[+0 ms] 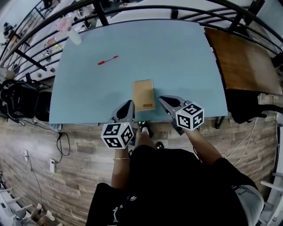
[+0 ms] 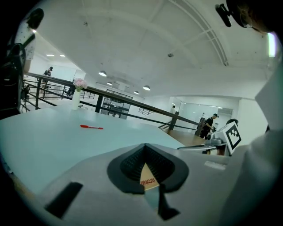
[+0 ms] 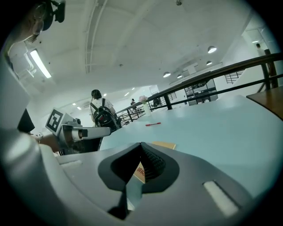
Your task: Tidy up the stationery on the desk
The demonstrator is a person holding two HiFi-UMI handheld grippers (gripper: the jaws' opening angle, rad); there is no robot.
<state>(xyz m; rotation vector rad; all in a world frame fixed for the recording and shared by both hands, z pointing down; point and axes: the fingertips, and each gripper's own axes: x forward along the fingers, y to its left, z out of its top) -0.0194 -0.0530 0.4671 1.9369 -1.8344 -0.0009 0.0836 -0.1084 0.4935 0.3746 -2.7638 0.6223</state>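
A brown notebook [image 1: 143,94] lies flat near the front edge of the light blue desk [image 1: 177,57], and it shows through the jaw gaps in both gripper views [image 2: 148,181] [image 3: 164,145]. A red pen [image 1: 108,60] lies alone further back on the left, also seen as a thin red pen [image 2: 91,127] [image 3: 153,124] from each gripper. My left gripper [image 1: 128,104] [image 2: 146,146] hovers just left of the notebook, shut and empty. On the notebook's right, my right gripper [image 1: 162,99] [image 3: 141,145] is also shut on nothing. Neither touches the notebook.
A white vase with pink flowers [image 1: 73,35] [image 2: 78,90] stands at the desk's far left corner. A brown wooden table [image 1: 241,62] adjoins the desk on the right. A black railing [image 1: 146,8] runs behind. People stand in the background.
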